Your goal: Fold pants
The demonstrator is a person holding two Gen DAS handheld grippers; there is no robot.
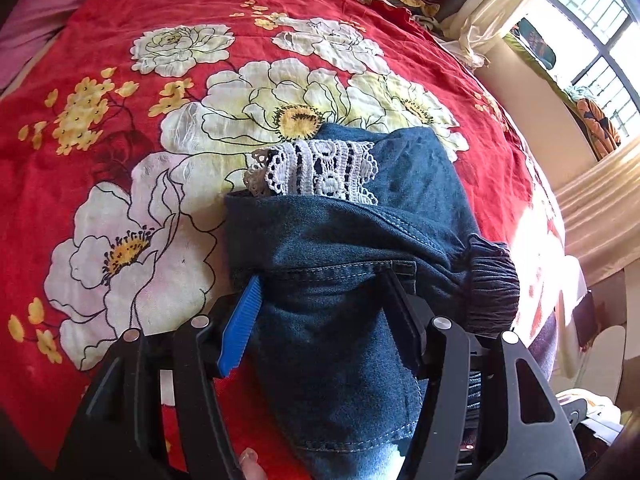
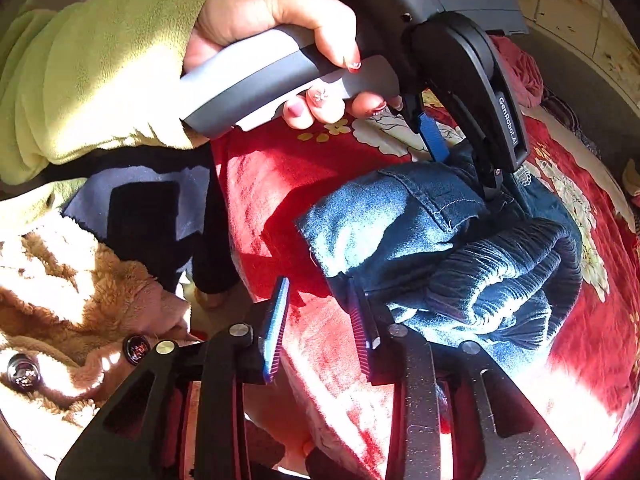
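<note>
The denim pants [image 1: 352, 248] lie bunched in a folded bundle on the bed, on a red floral bedspread [image 1: 120, 60]. A strip of white lace trim [image 1: 320, 172] shows at the far end of the bundle in the left wrist view, and a dark ribbed elastic waistband [image 1: 494, 284] bulges out on its right side.

The left tool [image 1: 320, 300] straddles the bundle from above: its blue-padded finger [image 1: 240, 328] sits against the left side of the denim and the black finger against the right, so the jaws are parted wide with the thick fold of the pants between them. In the right wrist view the left hand [image 2: 272, 28], in a light green fleece sleeve [image 2: 96, 76], holds that tool's grey handle, with the tips pressed down into the denim [image 2: 400, 224].

The right tool [image 2: 320, 312] stands open at the near edge of the bundle, holding nothing; its right-side finger just touches the denim, while the other finger is over bare bedspread.
</note>
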